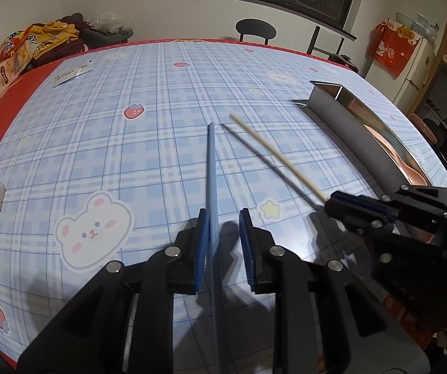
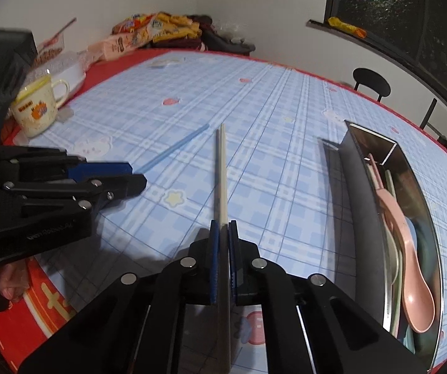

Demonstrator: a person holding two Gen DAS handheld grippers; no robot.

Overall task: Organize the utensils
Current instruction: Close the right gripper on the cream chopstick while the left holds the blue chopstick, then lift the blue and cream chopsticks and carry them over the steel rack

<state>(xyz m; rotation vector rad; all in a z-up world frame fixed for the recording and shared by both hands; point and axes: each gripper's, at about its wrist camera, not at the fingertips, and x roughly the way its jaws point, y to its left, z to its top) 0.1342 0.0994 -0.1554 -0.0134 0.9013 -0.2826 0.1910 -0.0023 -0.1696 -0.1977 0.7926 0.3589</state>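
Observation:
In the left wrist view, a blue chopstick [image 1: 211, 171] runs between the pads of my left gripper [image 1: 223, 218]. It lies against the left pad with a gap to the right pad, so the jaws stand open. That gripper [image 2: 137, 175] and the blue chopstick [image 2: 176, 146] also show in the right wrist view. My right gripper [image 2: 223, 222] is shut on a beige chopstick [image 2: 223, 171], which points out over the table. A grey streak runs beside it, either a shadow or a second stick. From the left, the right gripper [image 1: 332, 201] holds the beige chopstick [image 1: 279, 159] raised.
A long metal tray [image 2: 354, 187] at the right holds a pink spoon [image 2: 410, 249] and pale utensils; the tray [image 1: 342, 118] also appears in the left wrist view. A cream mug [image 2: 36, 112] and snack bags [image 2: 148, 34] sit at the left. A chair [image 1: 256, 29] stands behind the table. A hand [image 2: 8, 283] grips the left handle.

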